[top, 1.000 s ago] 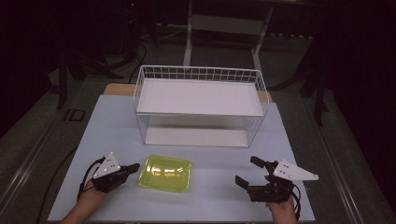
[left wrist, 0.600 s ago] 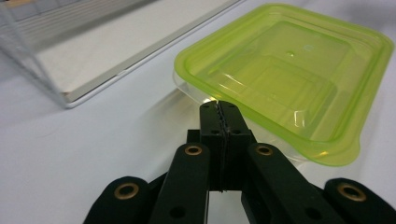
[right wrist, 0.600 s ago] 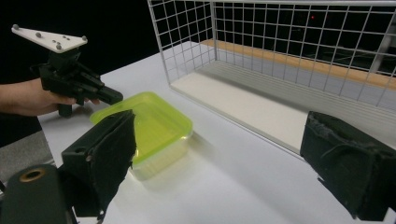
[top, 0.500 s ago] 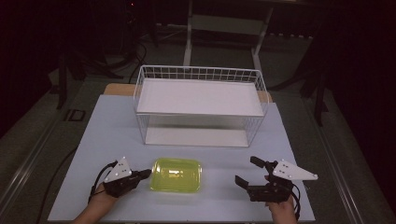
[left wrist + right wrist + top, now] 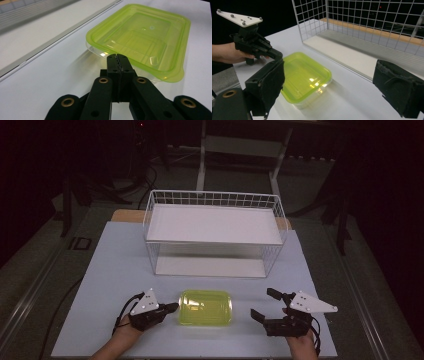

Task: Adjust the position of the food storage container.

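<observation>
A shallow yellow-green plastic container (image 5: 205, 307) lies flat on the white table, near its front edge. My left gripper (image 5: 172, 307) is shut, and its tips rest against the container's left rim. In the left gripper view the shut jaws (image 5: 117, 56) meet the near edge of the container (image 5: 142, 37) with nothing between them. My right gripper (image 5: 262, 304) stands open to the right of the container, a short gap away. In the right gripper view, its padded jaws (image 5: 334, 86) stand wide apart, with the container (image 5: 304, 75) and the left gripper (image 5: 277, 55) beyond.
A white wire basket (image 5: 215, 200) with a flat white floor stands behind the container at the table's middle back; its mesh wall (image 5: 362, 15) is close on the right gripper's far side. The table surface (image 5: 115, 265) drops to dark floor all around.
The left gripper has slid to the right, staying shut, and the container has shifted right with it toward the table's middle. The right gripper has stayed put.
</observation>
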Tool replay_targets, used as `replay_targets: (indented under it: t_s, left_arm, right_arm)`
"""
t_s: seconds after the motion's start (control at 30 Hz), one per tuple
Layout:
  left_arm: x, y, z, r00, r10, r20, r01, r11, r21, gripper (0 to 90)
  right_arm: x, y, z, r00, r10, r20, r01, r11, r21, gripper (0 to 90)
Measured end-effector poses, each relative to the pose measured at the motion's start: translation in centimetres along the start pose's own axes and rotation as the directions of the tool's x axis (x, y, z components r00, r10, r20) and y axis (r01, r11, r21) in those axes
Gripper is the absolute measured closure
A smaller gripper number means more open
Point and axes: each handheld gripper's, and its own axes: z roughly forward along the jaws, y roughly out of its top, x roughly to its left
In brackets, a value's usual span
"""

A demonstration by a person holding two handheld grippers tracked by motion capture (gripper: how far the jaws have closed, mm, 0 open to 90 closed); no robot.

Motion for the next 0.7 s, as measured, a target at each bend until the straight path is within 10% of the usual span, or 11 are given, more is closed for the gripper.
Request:
replay_targets:
  t_s: [0.7]
  left_arm:
    - [-0.7, 0.9, 1.8, 0.9993, -0.015, 0.035, 0.016, 0.9996, -0.023, 85.9]
  right_arm:
    - [-0.1, -0.2, 0.2, 1.0000, -0.001, -0.004, 0.001, 0.9999, 0.013, 10.4]
